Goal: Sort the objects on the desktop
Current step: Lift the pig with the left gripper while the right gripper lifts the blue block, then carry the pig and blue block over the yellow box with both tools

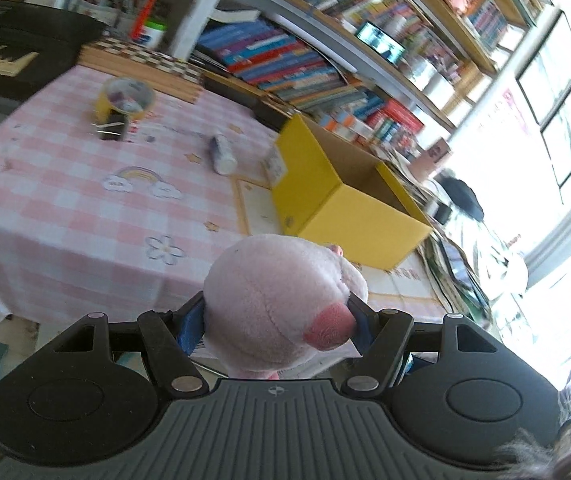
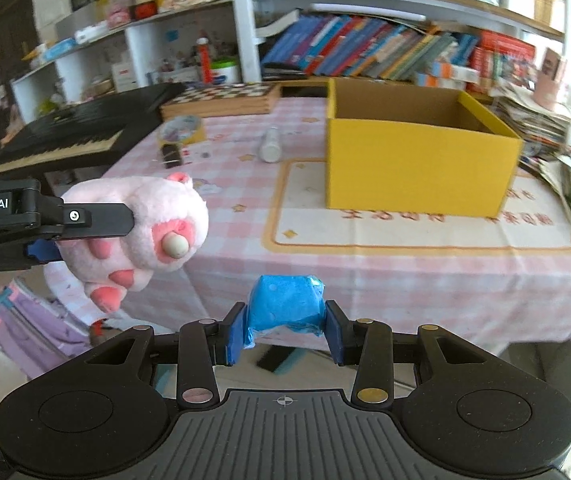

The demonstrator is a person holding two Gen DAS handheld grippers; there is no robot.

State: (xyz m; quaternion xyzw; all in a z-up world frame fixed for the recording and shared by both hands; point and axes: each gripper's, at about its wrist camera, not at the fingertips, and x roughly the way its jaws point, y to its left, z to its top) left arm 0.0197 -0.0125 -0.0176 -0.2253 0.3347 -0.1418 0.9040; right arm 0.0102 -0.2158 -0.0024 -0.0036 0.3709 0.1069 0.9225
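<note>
my left claw [image 1: 281,328] is clamped on a pink plush toy [image 1: 277,296], its blue pads pressing into the soft body from both sides, which i judge is why the plush bulges out ahead of the fingers; from the right wrist view the same toy [image 2: 137,236] hangs off the front edge of the worktop [image 2: 405,264], paws pointing down, carried in the air rather than resting on anything; my right claw [image 2: 285,330] is closed on a crumpled blue block [image 2: 285,304], gripped low so most of it stands above the pads; both loads are held short of the pink checked cloth, aimed toward the open yellow box [image 2: 417,172] that sits on a cream mat near the right side of the worktop, and i take that box to be where sorted things go; its inside looks bare from here, though the bottom is hidden; a roll of yellow tape [image 2: 183,130], a dark clip [image 2: 171,156] just in front of it and a small white bottle [image 2: 271,146] lying on its side wait on the cloth, well apart from the box; carrying two things at once should save a trip.
</note>
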